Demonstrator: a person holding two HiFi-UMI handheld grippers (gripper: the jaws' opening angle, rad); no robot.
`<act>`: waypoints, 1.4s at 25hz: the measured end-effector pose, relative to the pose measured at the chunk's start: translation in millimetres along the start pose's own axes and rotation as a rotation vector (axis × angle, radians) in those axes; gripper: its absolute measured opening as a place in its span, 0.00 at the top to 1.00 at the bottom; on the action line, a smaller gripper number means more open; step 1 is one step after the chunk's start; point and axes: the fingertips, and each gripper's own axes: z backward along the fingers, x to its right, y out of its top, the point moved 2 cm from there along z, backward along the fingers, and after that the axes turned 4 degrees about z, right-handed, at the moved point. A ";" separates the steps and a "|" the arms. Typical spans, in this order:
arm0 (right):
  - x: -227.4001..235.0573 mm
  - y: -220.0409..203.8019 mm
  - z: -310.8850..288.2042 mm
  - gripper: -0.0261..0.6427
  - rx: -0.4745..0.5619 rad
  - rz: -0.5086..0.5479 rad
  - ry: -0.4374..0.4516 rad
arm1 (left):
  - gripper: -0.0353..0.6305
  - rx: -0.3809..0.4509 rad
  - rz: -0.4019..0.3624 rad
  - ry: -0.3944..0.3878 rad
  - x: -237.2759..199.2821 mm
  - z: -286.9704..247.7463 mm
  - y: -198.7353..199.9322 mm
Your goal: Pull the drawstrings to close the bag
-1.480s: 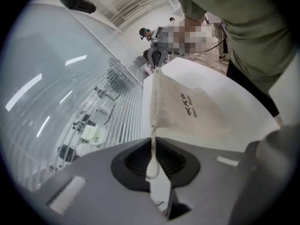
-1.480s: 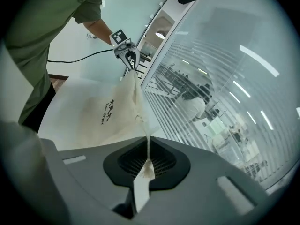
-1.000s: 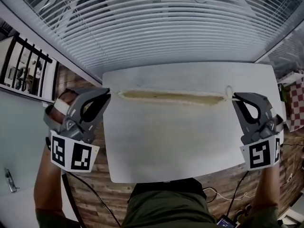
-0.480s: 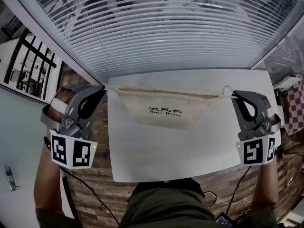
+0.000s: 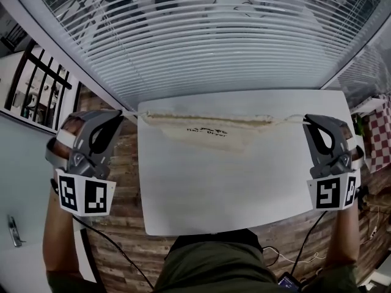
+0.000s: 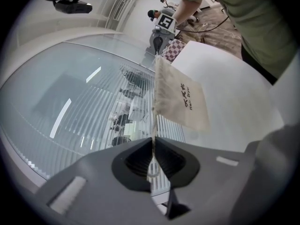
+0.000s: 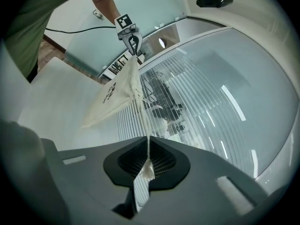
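The left gripper (image 6: 153, 146) has its jaws pinched tight on the left drawstring (image 6: 153, 123). The right gripper (image 7: 148, 156) is clamped the same way on the right drawstring (image 7: 144, 121), whose frayed end pokes out behind the pads. Both cords run taut to the bag (image 5: 211, 133), which is stretched between my two tools over the far part of the table (image 5: 214, 194). I judge I'm mid-pull: the mouth is a long line, not yet bunched. Next I'd draw the grippers further apart without loosening either pinch.

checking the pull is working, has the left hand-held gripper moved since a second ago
Yes. The left hand-held gripper has moved outward to the left: its tip now sits clear of the table and its left edge.
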 end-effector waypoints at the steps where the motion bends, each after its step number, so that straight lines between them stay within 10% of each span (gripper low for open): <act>1: 4.8 -0.6 0.3 0.94 -0.011 0.010 -0.003 | 0.91 -0.004 0.008 0.004 -2.3 0.3 -2.7; 35: 37.6 -69.1 11.8 0.94 -0.127 -0.041 -0.049 | 0.92 -0.023 0.139 0.033 -31.6 0.8 -23.0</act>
